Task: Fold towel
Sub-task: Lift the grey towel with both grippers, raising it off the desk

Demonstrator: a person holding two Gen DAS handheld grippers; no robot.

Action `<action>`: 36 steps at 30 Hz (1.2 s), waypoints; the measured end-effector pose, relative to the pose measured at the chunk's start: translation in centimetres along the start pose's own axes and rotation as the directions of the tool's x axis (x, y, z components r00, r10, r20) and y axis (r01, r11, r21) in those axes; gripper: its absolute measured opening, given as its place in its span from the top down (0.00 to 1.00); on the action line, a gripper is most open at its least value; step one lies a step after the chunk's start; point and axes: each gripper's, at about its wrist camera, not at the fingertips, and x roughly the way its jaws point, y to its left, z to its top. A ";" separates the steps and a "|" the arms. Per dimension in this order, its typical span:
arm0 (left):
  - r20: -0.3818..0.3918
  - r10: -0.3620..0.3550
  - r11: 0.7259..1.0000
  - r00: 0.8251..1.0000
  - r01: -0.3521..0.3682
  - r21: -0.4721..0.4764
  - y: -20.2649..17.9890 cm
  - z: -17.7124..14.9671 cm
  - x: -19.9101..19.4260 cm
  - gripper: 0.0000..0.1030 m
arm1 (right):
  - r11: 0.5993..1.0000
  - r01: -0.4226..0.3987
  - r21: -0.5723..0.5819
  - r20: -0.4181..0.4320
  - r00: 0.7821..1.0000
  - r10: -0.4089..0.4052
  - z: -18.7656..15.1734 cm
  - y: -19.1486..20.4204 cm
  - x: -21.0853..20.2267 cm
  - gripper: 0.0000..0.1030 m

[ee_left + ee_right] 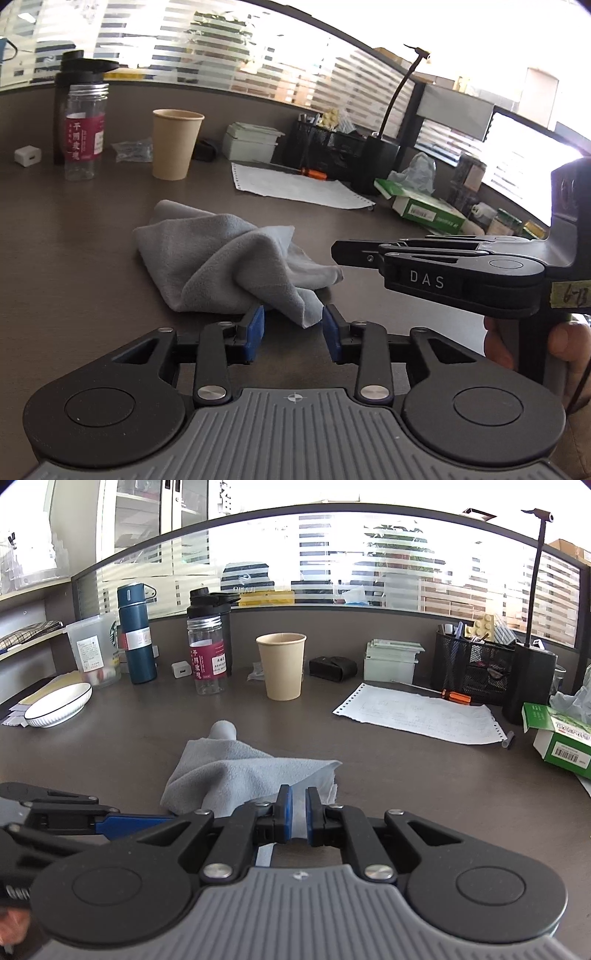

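Towel [225, 258]: grey, soft fleece-like nap, crumpled in a loose heap with raised folds, lying on the dark wood-grain desk [74, 258] in front of the tan paper cup [176, 144]. Left of the cup stands a clear plastic jar [85, 129] with a red label. Left gripper [293, 328]: blue-padded fingers spread, a towel corner hanging between them. Right gripper [299, 818]: fingers nearly together around a towel edge; firm contact apparently made, though uncertain.

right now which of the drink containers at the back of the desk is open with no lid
The tan paper cup: its top is open. The clear jar with the red label, the black bottle behind it and the blue flask are all capped.
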 end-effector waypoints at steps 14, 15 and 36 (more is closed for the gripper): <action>-0.022 0.074 0.996 0.997 -0.075 -0.039 0.2 0.2 1.4 0.98 | 0.998 0.012 0.056 -0.054 0.999 -0.009 -0.4 -1.9 1.1 0.86; -0.021 0.079 0.996 0.997 -0.080 -0.040 0.4 0.3 1.3 0.98 | 0.998 0.005 0.059 -0.057 0.998 -0.001 -0.4 -1.9 1.2 0.86; 0.012 0.107 0.992 0.994 -0.106 -0.064 1.9 0.5 -0.4 0.98 | 1.000 0.003 0.006 -0.036 0.999 -0.003 -0.6 -0.1 1.2 0.97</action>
